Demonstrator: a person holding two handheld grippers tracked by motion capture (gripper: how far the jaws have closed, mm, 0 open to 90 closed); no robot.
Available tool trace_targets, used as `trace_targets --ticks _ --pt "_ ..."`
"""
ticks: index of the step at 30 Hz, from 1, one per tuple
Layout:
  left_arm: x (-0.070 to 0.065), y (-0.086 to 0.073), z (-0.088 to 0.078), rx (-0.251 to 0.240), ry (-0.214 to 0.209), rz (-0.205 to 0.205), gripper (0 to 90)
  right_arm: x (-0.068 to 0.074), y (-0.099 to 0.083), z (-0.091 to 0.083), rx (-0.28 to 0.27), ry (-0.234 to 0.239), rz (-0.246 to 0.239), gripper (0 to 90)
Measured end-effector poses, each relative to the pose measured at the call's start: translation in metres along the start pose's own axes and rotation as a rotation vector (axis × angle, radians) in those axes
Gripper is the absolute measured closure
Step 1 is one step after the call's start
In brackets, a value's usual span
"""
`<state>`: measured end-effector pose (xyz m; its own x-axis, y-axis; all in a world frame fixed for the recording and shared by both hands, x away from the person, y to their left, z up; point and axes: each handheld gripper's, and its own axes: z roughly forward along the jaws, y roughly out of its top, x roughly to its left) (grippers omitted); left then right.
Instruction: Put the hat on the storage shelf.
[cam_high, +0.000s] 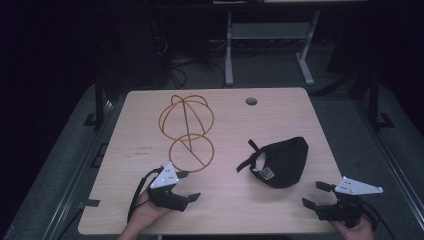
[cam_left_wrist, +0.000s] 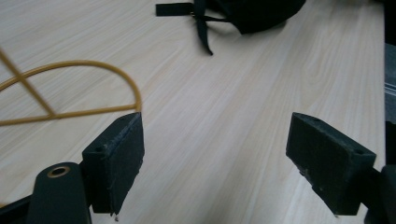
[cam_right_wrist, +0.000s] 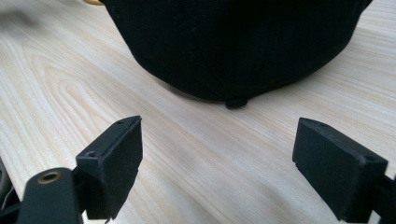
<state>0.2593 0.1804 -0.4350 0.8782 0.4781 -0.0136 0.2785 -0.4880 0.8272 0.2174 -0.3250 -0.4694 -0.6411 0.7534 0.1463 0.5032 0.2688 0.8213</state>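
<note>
High view: black cap (cam_high: 280, 162) lies right-center on table (cam_high: 230, 210), gold wire stand (cam_high: 187, 132) far-left. Left gripper (cam_high: 186, 186) & right gripper (cam_high: 311, 194) at near edge, jaws apart, empty, probably staged w/ right aimed at cap for pickup.

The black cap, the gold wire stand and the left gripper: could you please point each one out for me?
black cap (cam_high: 282, 160), high view, on its crown.
gold wire stand (cam_high: 191, 153), high view, on the lower ring's centre rod.
left gripper (cam_high: 186, 185), high view, midway between its open fingertips.
</note>
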Motion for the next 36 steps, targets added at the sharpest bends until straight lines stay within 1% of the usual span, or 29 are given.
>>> trace_targets --ticks 1,4,5,7,8,9,11,18,23,25,26,27,29,34,36 --pt "-0.001 0.002 0.002 -0.002 -0.009 0.003 19.3 -0.001 0.000 0.000 -0.002 0.000 0.004 15.6" --pt "-0.004 0.012 0.008 0.012 -0.049 0.016 20.9 -0.002 0.000 -0.001 -0.006 0.001 0.006 15.5" --pt "-0.005 0.014 0.009 0.014 -0.058 0.016 22.4 -0.002 -0.001 -0.001 -0.010 0.000 0.009 15.6" --pt "-0.007 0.021 0.013 0.007 -0.068 0.031 22.4 -0.002 -0.001 -0.001 -0.009 -0.001 0.011 15.6" --pt "-0.009 0.027 0.017 0.010 -0.082 0.037 22.4 -0.003 -0.001 -0.002 -0.012 -0.001 0.010 15.5" --pt "-0.009 0.027 0.017 0.010 -0.082 0.037 22.4 -0.003 -0.001 -0.002 -0.012 -0.001 0.010 15.5" --pt "-0.011 0.033 0.021 0.013 -0.087 0.049 22.4 -0.003 -0.001 -0.002 -0.014 0.001 0.012 15.6" --pt "-0.020 0.058 0.035 0.014 -0.128 0.100 22.3 -0.002 -0.001 -0.002 -0.019 0.002 0.011 15.5" --pt "-0.026 0.075 0.047 0.013 -0.148 0.128 22.3 -0.001 -0.001 -0.003 -0.021 0.004 0.003 15.5" --pt "-0.029 0.081 0.053 0.017 -0.161 0.139 22.3 -0.001 -0.001 -0.003 -0.023 0.005 0.004 15.5" --pt "-0.032 0.086 0.059 0.025 -0.174 0.149 22.3 -0.001 -0.001 -0.003 -0.023 0.005 0.004 15.5" --pt "-0.032 0.086 0.059 0.025 -0.174 0.149 22.3 -0.001 -0.001 -0.003 -0.023 0.005 0.004 15.5" --pt "-0.035 0.091 0.064 0.024 -0.185 0.156 22.4 -0.001 -0.001 -0.002 -0.019 0.009 -0.001 15.5" --pt "-0.040 0.103 0.079 0.041 -0.214 0.172 22.5 -0.001 -0.001 -0.003 -0.021 0.010 -0.004 15.5" --pt "-0.040 0.108 0.084 0.048 -0.227 0.171 23.0 -0.001 -0.001 -0.003 -0.021 0.011 -0.002 15.5"
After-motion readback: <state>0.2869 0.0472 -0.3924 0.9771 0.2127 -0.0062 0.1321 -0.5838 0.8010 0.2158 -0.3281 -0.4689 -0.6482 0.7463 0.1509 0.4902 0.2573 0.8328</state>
